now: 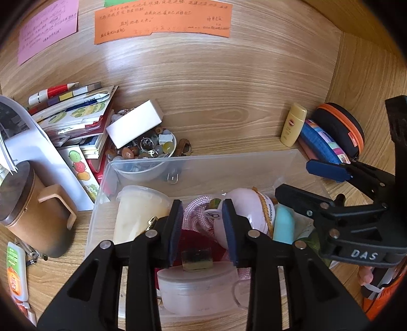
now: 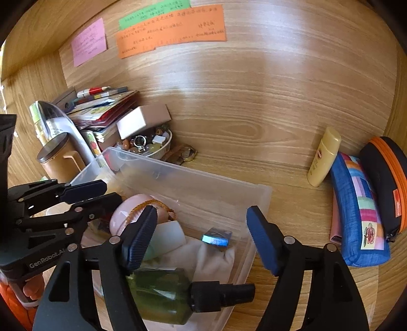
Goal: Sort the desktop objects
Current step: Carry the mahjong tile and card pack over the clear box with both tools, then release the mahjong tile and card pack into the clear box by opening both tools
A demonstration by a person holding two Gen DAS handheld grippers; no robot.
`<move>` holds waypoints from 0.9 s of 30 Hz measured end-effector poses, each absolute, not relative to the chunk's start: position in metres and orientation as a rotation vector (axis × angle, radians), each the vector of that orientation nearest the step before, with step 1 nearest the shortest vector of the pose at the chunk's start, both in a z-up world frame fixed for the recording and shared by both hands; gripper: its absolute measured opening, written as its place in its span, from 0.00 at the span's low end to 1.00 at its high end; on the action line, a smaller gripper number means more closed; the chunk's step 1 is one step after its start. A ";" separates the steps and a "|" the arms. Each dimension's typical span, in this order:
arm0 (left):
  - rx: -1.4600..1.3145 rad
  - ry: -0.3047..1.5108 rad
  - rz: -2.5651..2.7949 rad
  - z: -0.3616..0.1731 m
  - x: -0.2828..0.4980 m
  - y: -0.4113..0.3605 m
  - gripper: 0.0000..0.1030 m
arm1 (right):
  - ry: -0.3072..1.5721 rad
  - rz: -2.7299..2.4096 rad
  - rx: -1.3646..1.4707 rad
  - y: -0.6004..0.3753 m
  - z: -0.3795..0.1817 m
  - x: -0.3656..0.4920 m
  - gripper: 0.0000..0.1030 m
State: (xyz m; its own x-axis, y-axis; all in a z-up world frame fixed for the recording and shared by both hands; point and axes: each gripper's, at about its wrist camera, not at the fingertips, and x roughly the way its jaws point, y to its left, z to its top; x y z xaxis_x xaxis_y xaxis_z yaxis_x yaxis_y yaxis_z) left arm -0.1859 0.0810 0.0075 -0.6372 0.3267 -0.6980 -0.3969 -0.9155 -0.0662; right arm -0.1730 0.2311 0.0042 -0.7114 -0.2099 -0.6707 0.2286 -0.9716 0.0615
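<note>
behind the clear plastic bin (image 2: 193,183) a trinket bowl (image 2: 152,146) and stacked books (image 1: 76,119) crowd the back left; the wooden desk (image 2: 279,157) lies bare towards the yellow bottle (image 2: 323,157). left gripper (image 1: 203,229) hovers slightly spread over the bin's clutter, pinching nothing. right gripper (image 2: 203,236) stands wide apart above the green spray bottle (image 2: 165,295), straddling the bin's right wall.

Left wrist view: mounted behind the left gripper (image 1: 204,211), looking forward and steeply down along its fingers, close above the left half of a clear plastic bin (image 1: 203,165). Right wrist view: same kind of mount behind the right gripper (image 2: 201,224), tilted down likewise, close over the bin's (image 2: 193,180) right end and the bare desk beyond it. Shared by both: the bin, the wooden back panel with an orange note (image 1: 162,23) (image 2: 170,33), a yellow bottle (image 1: 293,124) (image 2: 323,156), a bowl of trinkets (image 1: 150,147) (image 2: 150,145). Each view also catching the other gripper at its edge.
</note>
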 end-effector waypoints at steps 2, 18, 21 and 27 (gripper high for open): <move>-1.053 0.135 2.527 0.008 -0.185 0.082 0.32 | 0.047 -2.701 1.050 0.229 0.005 -0.171 0.73; -1.002 0.182 2.548 0.020 -0.165 0.085 0.57 | -0.064 -2.687 1.008 0.240 0.021 -0.162 0.80; -1.000 0.190 2.552 0.021 -0.161 0.086 0.60 | -0.040 -2.691 1.006 0.238 0.024 -0.158 0.80; -0.980 0.184 2.568 0.026 -0.154 0.081 0.67 | -0.018 -2.697 0.979 0.235 0.030 -0.145 0.83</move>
State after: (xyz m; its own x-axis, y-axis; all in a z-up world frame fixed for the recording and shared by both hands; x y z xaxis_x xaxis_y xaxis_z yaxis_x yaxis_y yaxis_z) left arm -0.1537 0.0814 0.0261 -0.6822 0.3063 -0.6639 -0.3978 -0.9174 -0.0145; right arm -0.1449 0.2346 0.0297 -0.7345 -0.2574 -0.6279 0.2491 -0.9629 0.1034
